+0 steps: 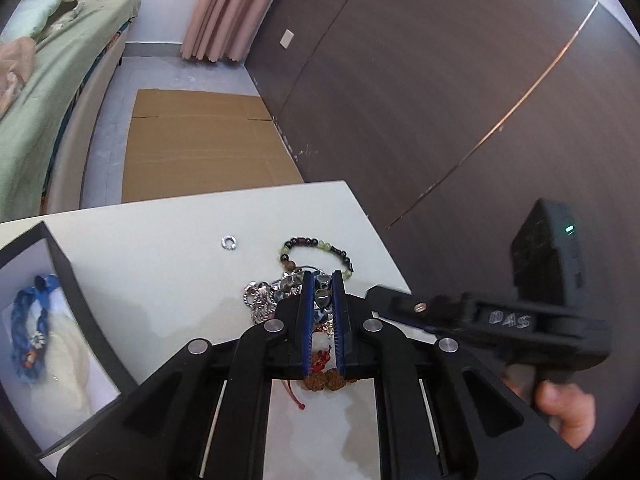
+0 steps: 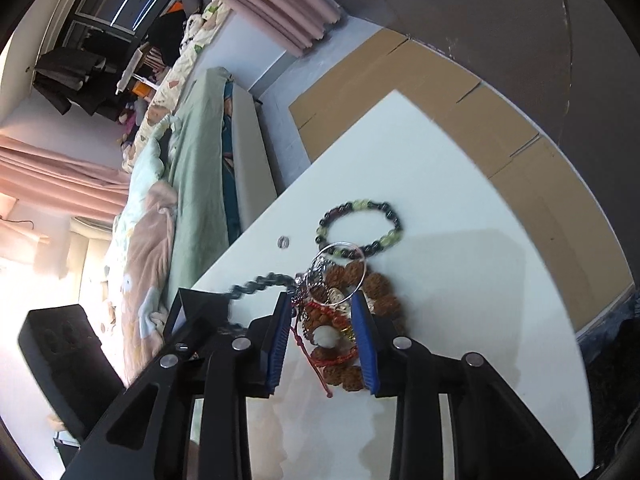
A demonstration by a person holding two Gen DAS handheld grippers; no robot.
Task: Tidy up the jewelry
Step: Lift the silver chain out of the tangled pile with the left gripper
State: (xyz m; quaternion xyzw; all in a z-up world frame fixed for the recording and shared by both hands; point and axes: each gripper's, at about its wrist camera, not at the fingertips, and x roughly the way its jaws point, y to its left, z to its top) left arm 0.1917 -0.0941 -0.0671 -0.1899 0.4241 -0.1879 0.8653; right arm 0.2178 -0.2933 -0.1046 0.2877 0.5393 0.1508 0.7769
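A tangled pile of jewelry [image 2: 340, 312] lies on the white table [image 1: 160, 260]: brown seed beads, red cord, a silver chain [image 1: 258, 300] and a thin silver bangle [image 2: 340, 264]. My left gripper [image 1: 323, 280] is shut on a dark grey bead bracelet [image 1: 322, 298] from the pile; that bracelet trails left in the right wrist view [image 2: 260, 284]. My right gripper [image 2: 322, 300] is open, its jaws on either side of the pile. A green and black bead bracelet [image 1: 316, 248] [image 2: 360, 228] lies beyond. A small silver ring [image 1: 229, 241] [image 2: 283, 241] lies apart.
A black box with a white lining [image 1: 60, 280] stands at the table's left and holds a blue braided bracelet [image 1: 30, 320]. Flat cardboard [image 1: 200, 144] lies on the floor beyond the table. A bed [image 1: 48, 80] is at the left, a dark wall [image 1: 440, 80] at the right.
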